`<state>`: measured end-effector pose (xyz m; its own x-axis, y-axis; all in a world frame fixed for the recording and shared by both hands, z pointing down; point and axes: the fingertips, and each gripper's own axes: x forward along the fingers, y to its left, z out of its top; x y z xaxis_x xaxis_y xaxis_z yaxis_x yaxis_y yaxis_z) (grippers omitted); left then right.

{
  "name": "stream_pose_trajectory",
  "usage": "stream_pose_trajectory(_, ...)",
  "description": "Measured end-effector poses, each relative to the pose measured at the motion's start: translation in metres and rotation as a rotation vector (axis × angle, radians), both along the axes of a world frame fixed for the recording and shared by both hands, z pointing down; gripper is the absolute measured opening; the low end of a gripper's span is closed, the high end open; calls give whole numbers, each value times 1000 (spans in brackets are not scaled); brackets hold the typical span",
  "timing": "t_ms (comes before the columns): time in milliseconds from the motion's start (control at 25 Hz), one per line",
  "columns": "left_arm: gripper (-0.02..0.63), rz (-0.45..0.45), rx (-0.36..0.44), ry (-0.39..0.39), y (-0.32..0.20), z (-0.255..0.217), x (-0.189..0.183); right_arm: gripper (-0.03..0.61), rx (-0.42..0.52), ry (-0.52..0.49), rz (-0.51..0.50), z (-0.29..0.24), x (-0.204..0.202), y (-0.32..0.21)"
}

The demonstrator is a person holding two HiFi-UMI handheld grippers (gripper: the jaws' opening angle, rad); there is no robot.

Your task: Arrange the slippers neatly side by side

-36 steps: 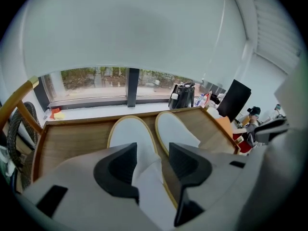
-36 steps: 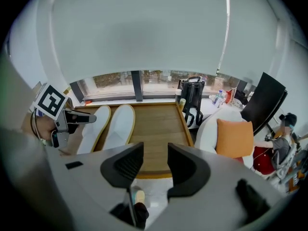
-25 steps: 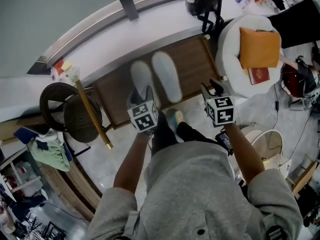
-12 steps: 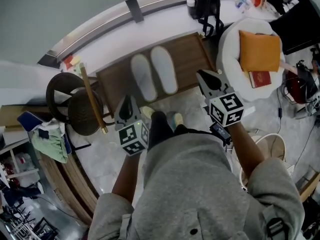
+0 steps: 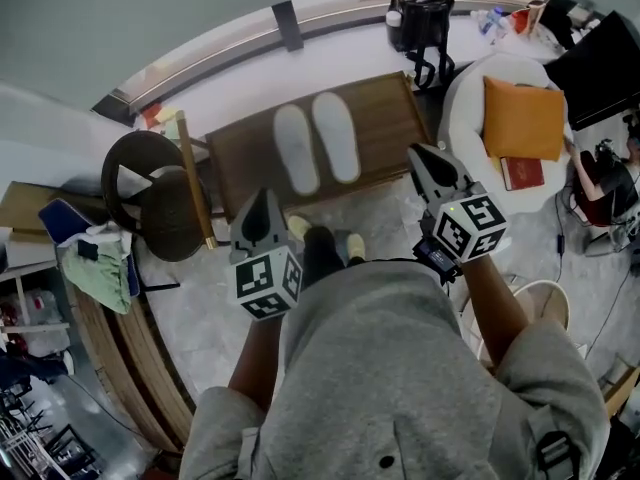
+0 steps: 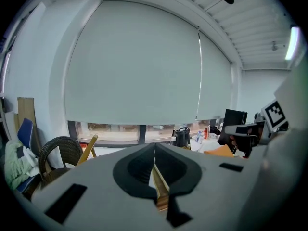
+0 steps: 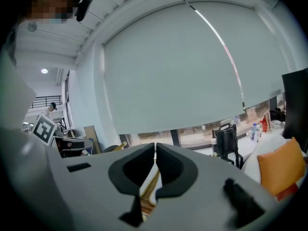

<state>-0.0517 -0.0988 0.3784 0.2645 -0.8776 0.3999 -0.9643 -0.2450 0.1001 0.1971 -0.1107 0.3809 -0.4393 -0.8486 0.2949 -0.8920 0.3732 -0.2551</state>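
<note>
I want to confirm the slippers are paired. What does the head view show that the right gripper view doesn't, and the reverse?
Head view only: the two pale slippers in full, lying side by side on the wooden board. Right gripper view only: the right gripper seen along its jaws, which have just closed together with nothing between them, and a ceiling light. Both: the black bag and the orange cushion.
</note>
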Motion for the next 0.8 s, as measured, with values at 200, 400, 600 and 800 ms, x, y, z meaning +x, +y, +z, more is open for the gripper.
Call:
stream_pose_trajectory(200,15,-20,5,11,8,0,-1,31,25,13,-36,-4,-6,2)
stream_pose_trajectory(400,15,-31,6,19,17,0,1,31,25,26,-61,-2,-8,7)
stream_pose_trajectory(600,15,-24,-5,17,18,2,3,31,13,65,-65,4,-8,7)
stream_pose_trajectory(800,15,-13,-8,17,18,4,4,31,10,70,-79,5,-12,7)
